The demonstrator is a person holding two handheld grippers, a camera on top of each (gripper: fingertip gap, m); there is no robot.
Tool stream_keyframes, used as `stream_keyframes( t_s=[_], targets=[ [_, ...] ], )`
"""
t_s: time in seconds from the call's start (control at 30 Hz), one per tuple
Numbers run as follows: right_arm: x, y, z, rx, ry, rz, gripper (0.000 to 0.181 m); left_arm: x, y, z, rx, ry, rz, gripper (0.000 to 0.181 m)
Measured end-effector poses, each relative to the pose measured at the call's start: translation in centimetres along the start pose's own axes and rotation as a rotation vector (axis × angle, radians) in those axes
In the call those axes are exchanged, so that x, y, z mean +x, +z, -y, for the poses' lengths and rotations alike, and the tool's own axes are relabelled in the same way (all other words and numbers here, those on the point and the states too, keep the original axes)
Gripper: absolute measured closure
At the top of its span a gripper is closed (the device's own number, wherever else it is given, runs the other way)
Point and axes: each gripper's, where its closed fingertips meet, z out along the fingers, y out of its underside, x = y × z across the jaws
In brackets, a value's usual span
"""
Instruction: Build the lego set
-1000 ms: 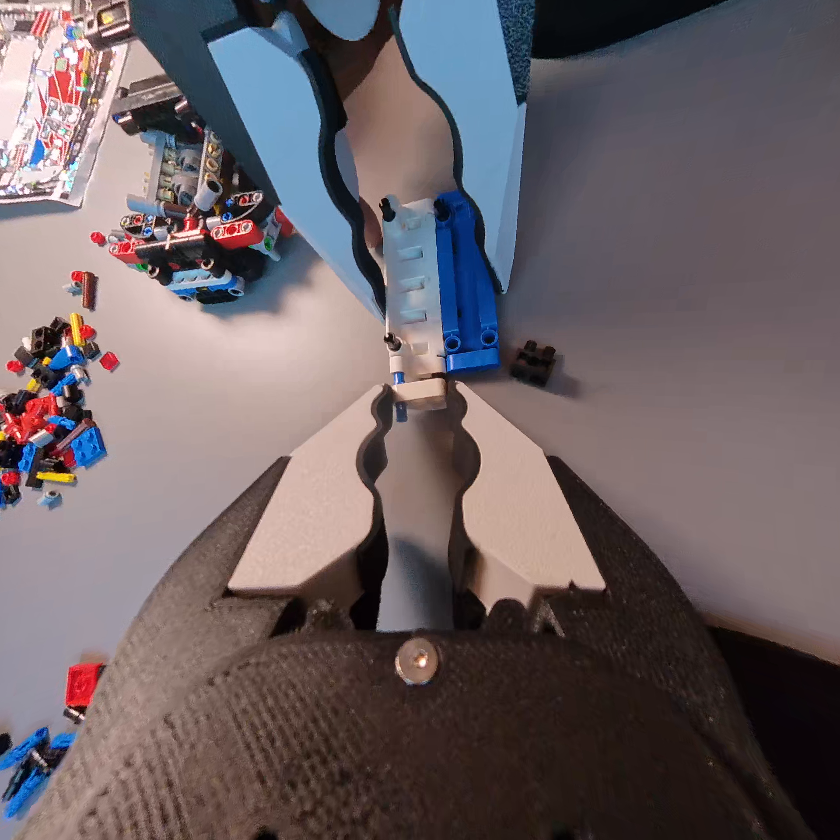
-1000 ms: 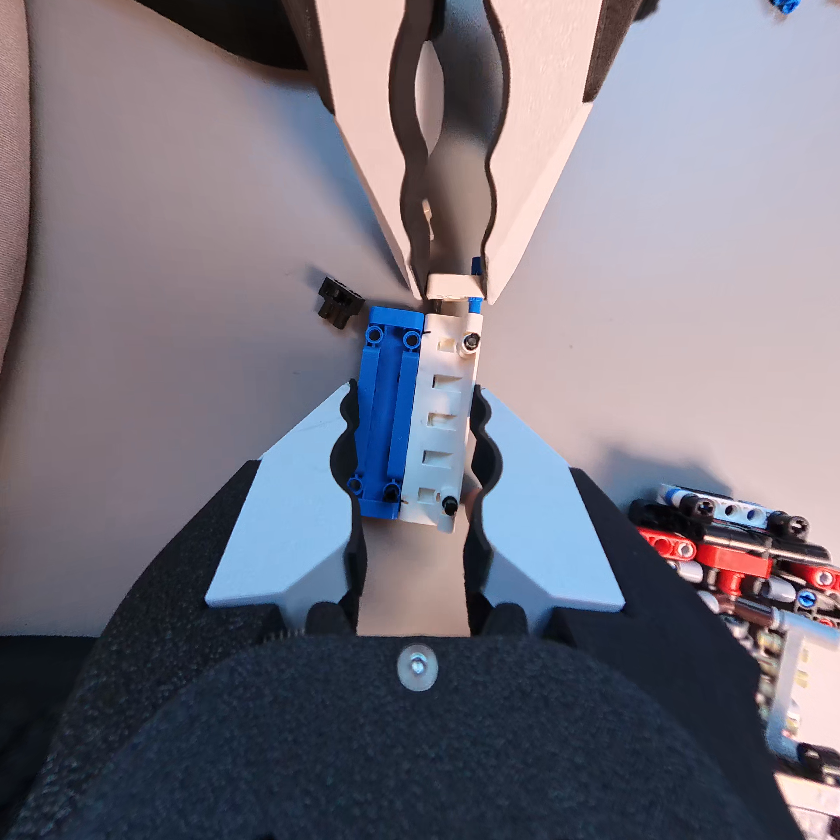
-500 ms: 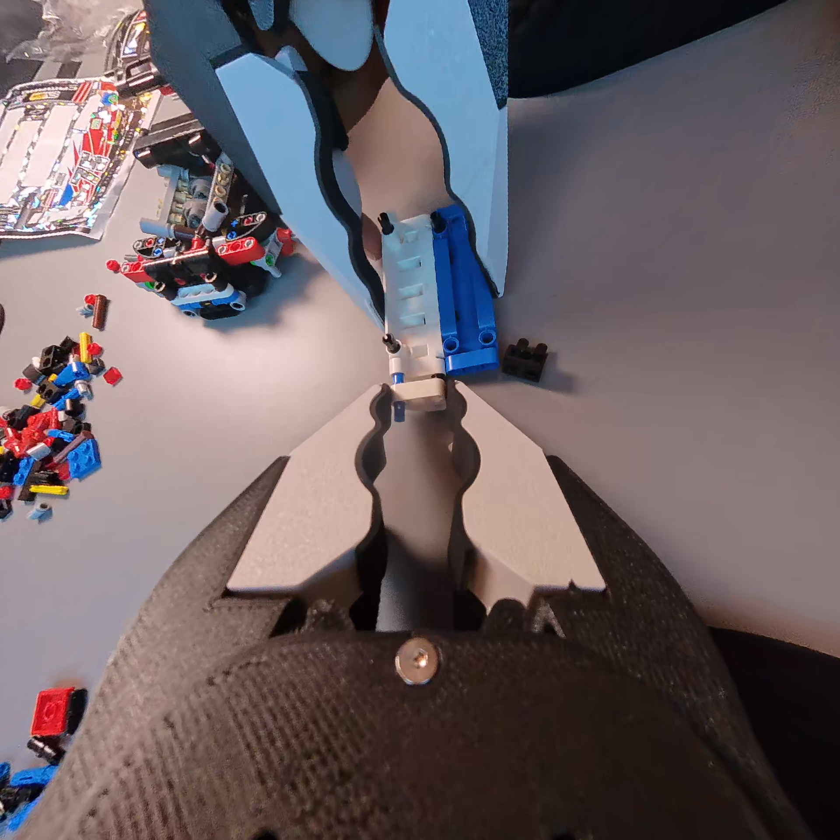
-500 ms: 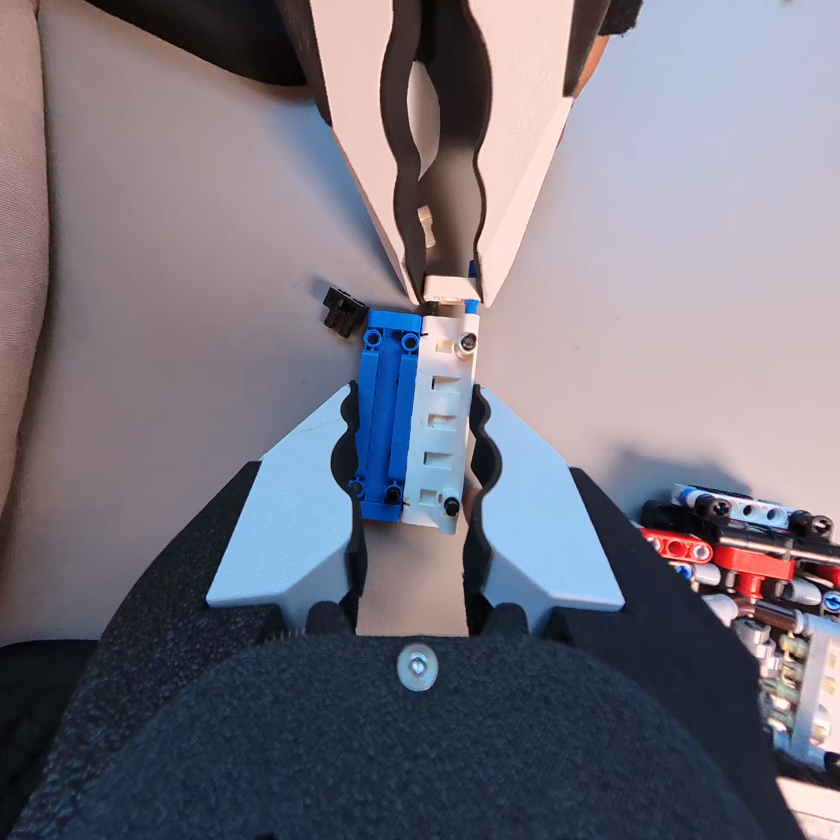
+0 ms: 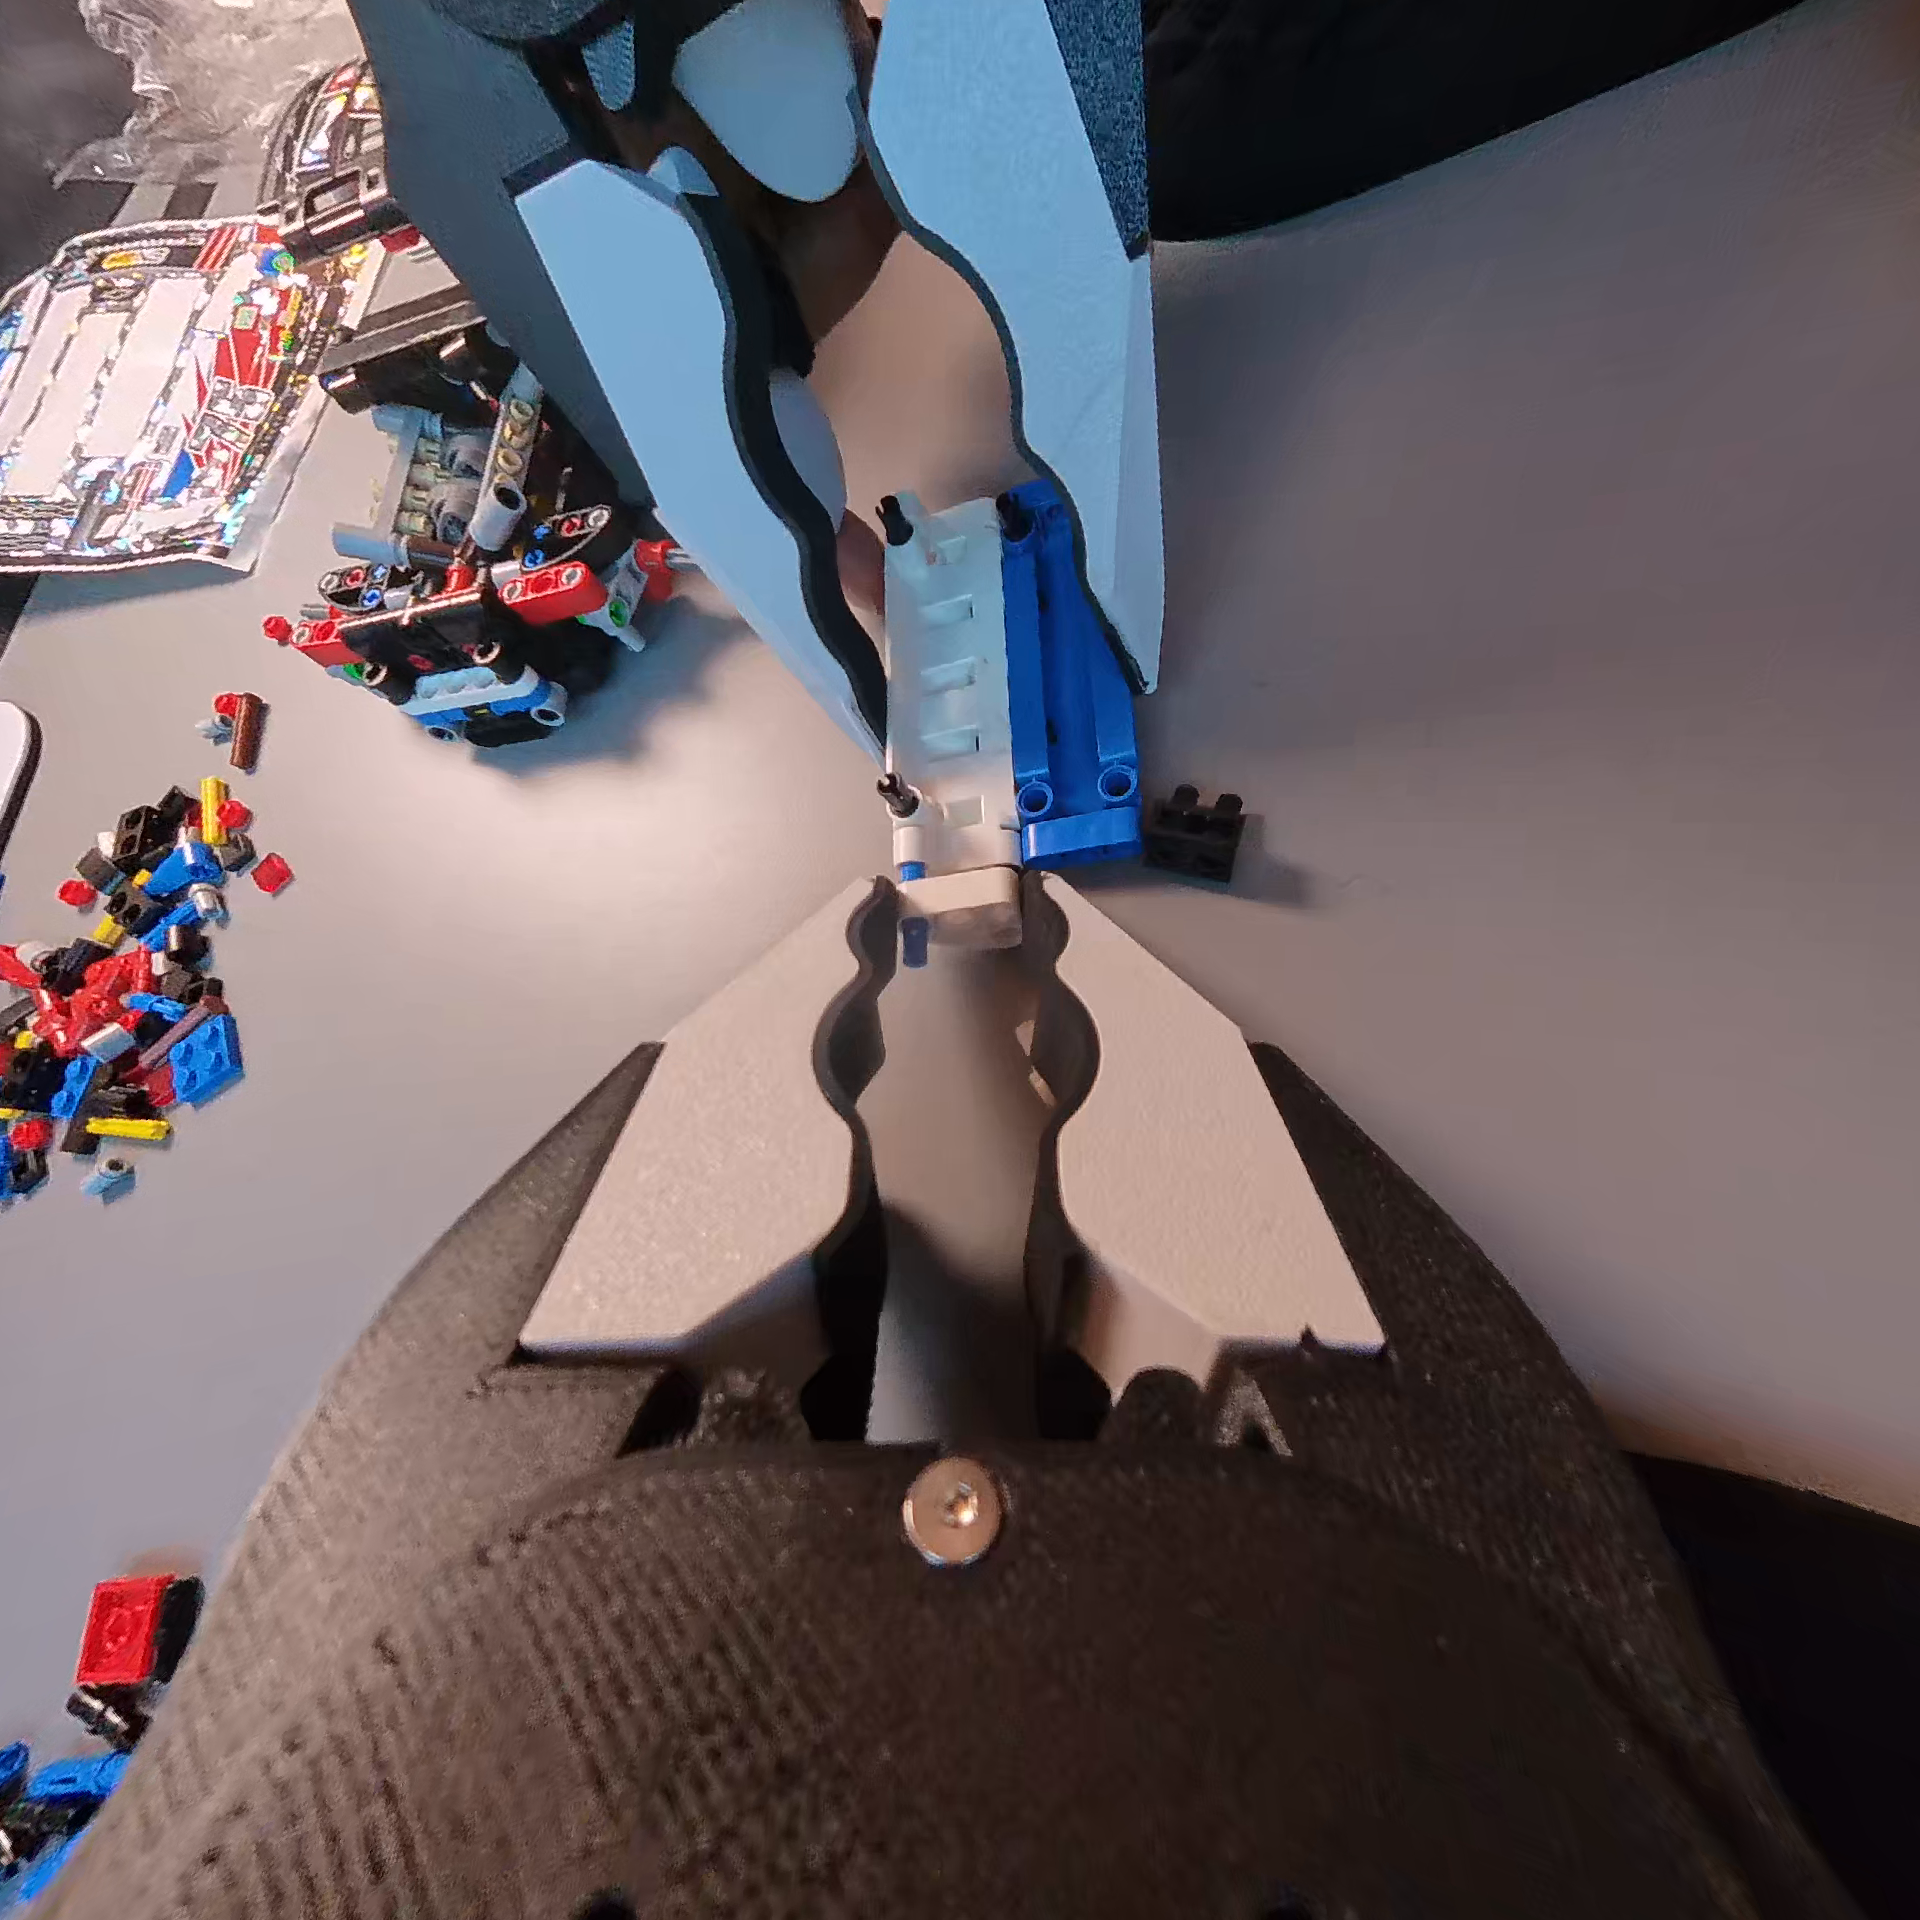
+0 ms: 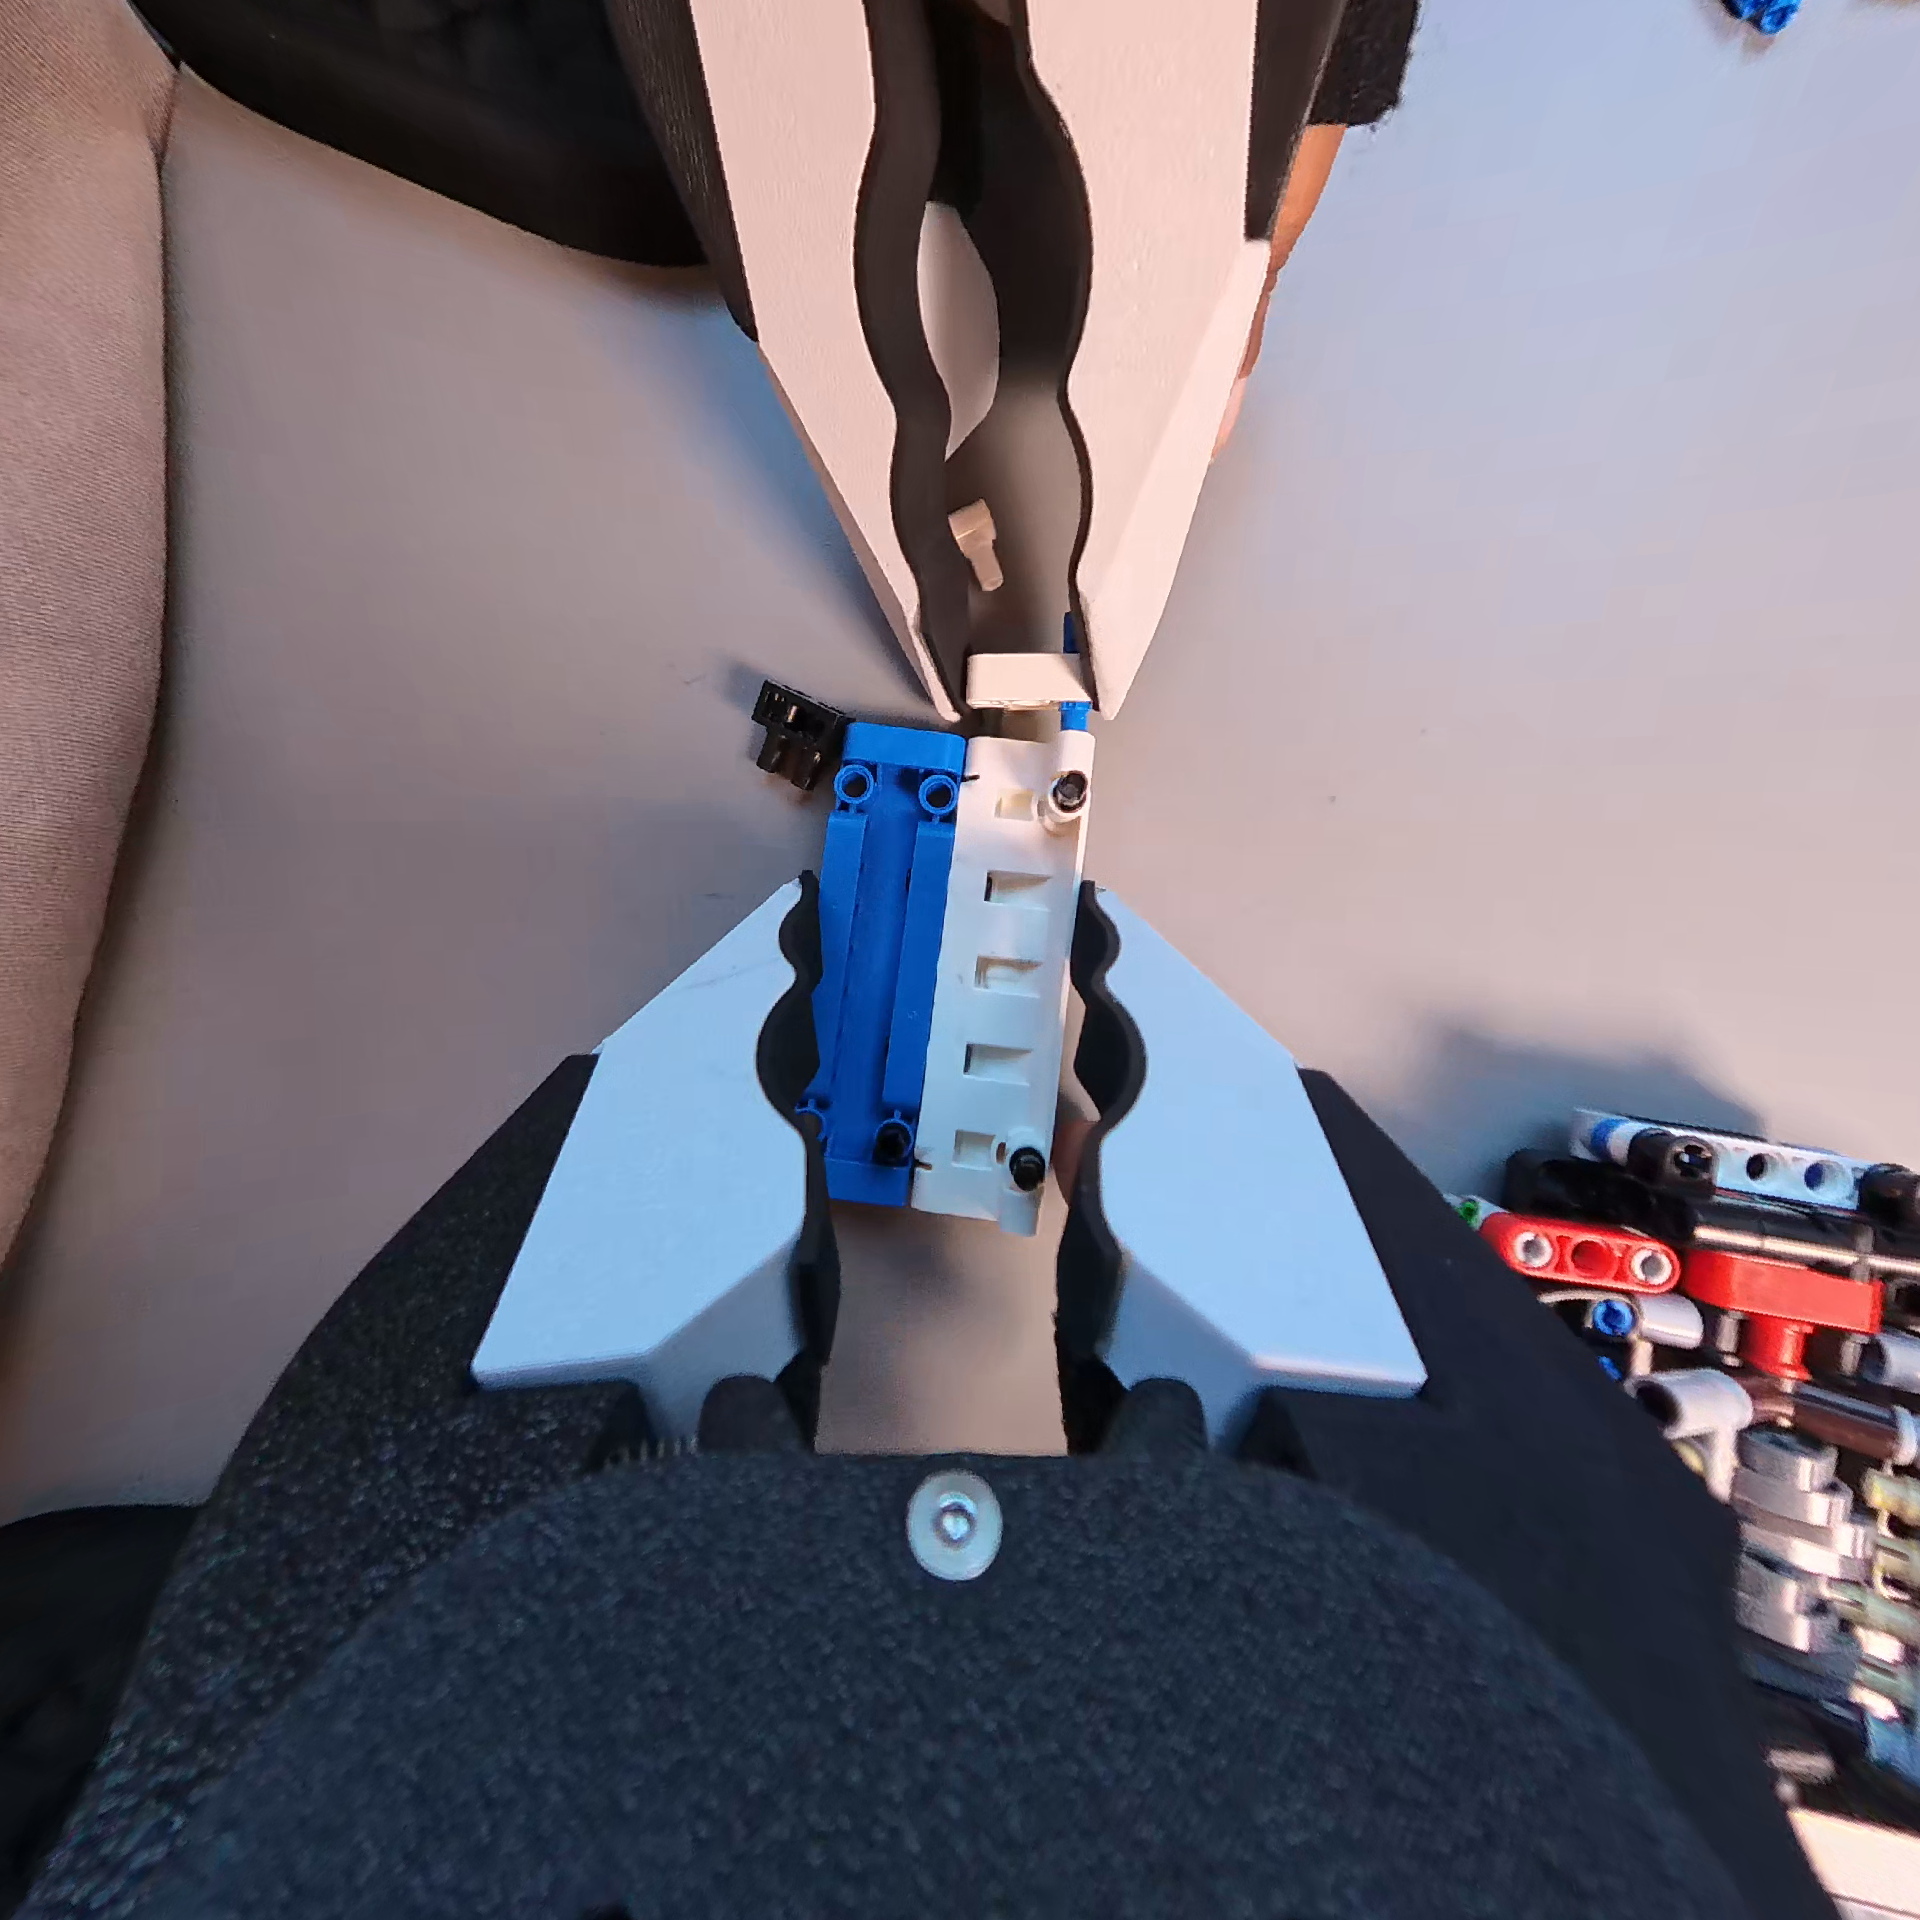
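My right gripper [image 6: 940, 920] is shut on a blue and white panel assembly [image 6: 945, 987] and holds it just above the grey table. In the left wrist view the right gripper [image 5: 997, 675] comes in from the top with the assembly [image 5: 997, 675] between its fingers. My left gripper [image 5: 956, 914] is shut on a small white piece with a blue pin [image 5: 961, 914], pressed against the assembly's near end. The right wrist view shows the left gripper [image 6: 1023, 696] and that piece [image 6: 1023, 675] at the assembly's far end. A small black brick [image 5: 1195, 847] lies beside the blue part.
A partly built red, black and grey model [image 5: 468, 613] stands at the left, and shows at the right in the right wrist view [image 6: 1745, 1278]. A sticker sheet [image 5: 135, 416] lies behind it. A pile of loose pieces [image 5: 114, 987] and a red brick [image 5: 125, 1642] lie at left. Only a small space, under 4 cm, lies between the two pairs of fingers.
Both grippers keep their grips and have drifted together a little. The assembly's blue corner now sits closer to the black brick. The white piece stays against the assembly's end.
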Motion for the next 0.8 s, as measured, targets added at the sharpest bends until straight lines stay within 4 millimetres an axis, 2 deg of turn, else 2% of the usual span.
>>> stream_keyframes(
  t_s=[0.17, 0.47, 0.8],
  targets=[
    [-0.04, 0.04, 0.07, 0.017, -0.029, -0.01, 0.136, 0.01, 0.04, 0.01, 0.001, -0.017, -0.009, 0.159],
    [-0.22, 0.23, 0.44, 0.074, -0.043, -0.026, 0.134, 0.28, -0.11, -0.29, 0.027, 0.087, -0.104, 0.158],
    [-0.32, 0.37, 0.29, 0.05, 0.013, -0.053, 0.135, 0.18, 0.14, -0.17, -0.013, -0.016, -0.05, 0.158]
  ],
)
